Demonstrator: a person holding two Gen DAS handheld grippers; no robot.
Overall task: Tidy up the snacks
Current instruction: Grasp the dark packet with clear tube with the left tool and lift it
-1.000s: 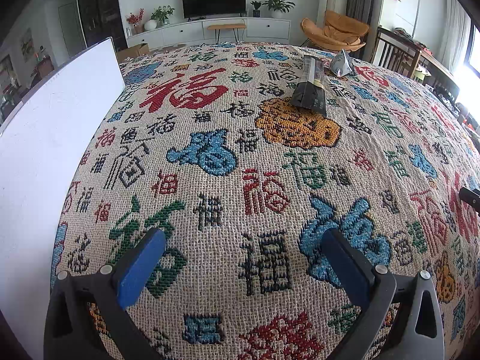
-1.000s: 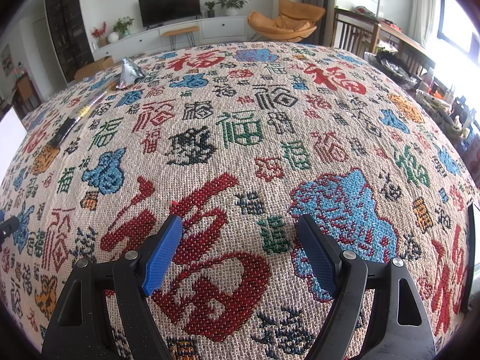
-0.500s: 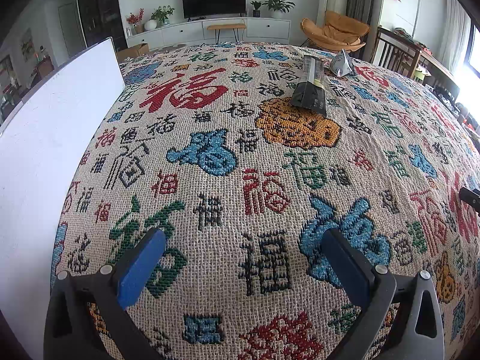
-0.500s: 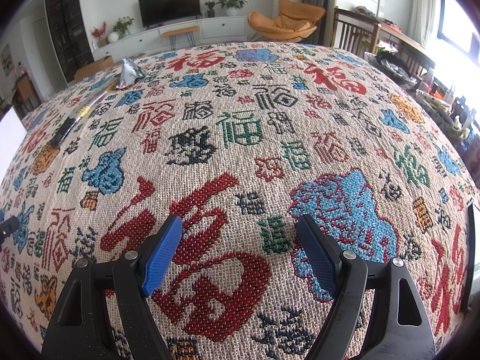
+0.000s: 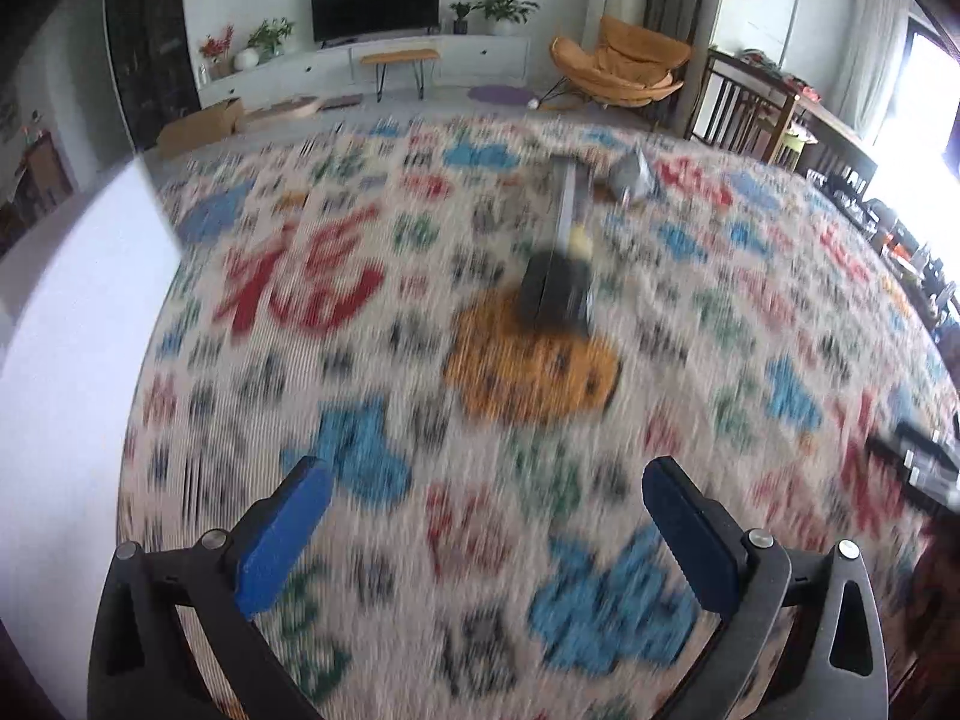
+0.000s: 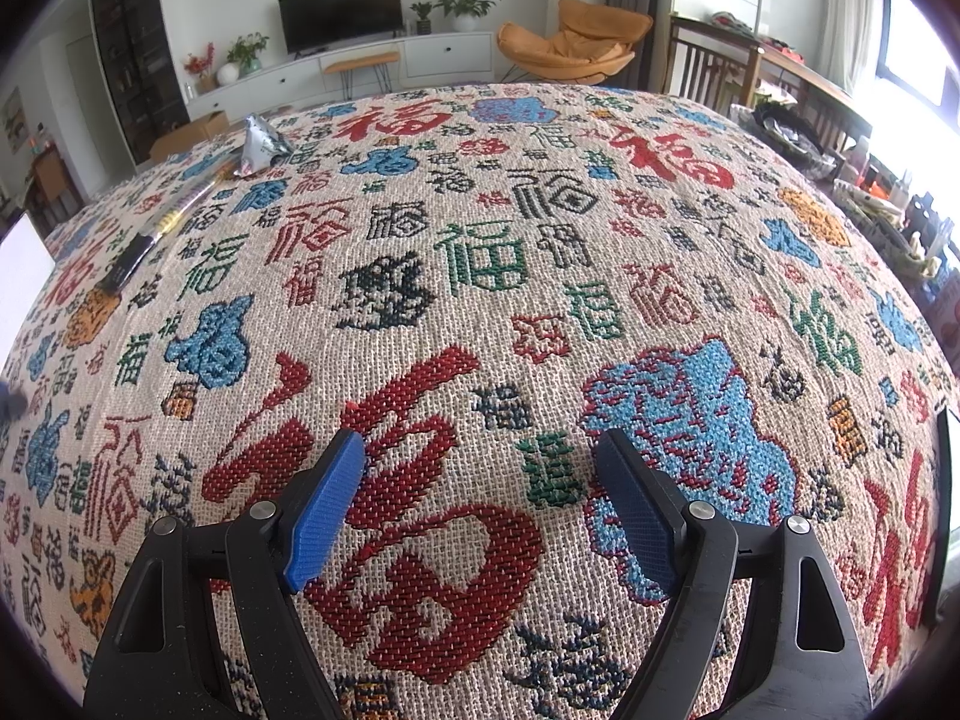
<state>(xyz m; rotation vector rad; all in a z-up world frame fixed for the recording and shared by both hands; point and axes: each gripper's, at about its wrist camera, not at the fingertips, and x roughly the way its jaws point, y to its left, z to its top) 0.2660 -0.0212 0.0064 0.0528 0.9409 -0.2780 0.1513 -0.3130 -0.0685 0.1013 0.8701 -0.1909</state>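
Observation:
A long dark snack pack [image 5: 561, 264] lies on the patterned tablecloth [image 5: 420, 390], ahead of my left gripper [image 5: 480, 504], which is open, empty and well short of it. A small silver snack bag [image 5: 630, 177] sits just beyond the pack. The left wrist view is motion-blurred. In the right wrist view the dark pack [image 6: 150, 237] and the silver bag [image 6: 261, 141] lie far to the upper left. My right gripper [image 6: 480, 480] is open and empty just above the cloth [image 6: 480, 300].
A white board or box wall [image 5: 66, 390] stands along the table's left side; its corner shows in the right wrist view [image 6: 21, 264]. The right gripper's tip [image 5: 912, 456] shows at the left view's right edge. Wooden chairs [image 6: 720, 69] stand beyond the far right edge.
My left gripper has moved forward toward the dark snack pack, which now looks larger and closer; the view is blurred. The right gripper has not moved.

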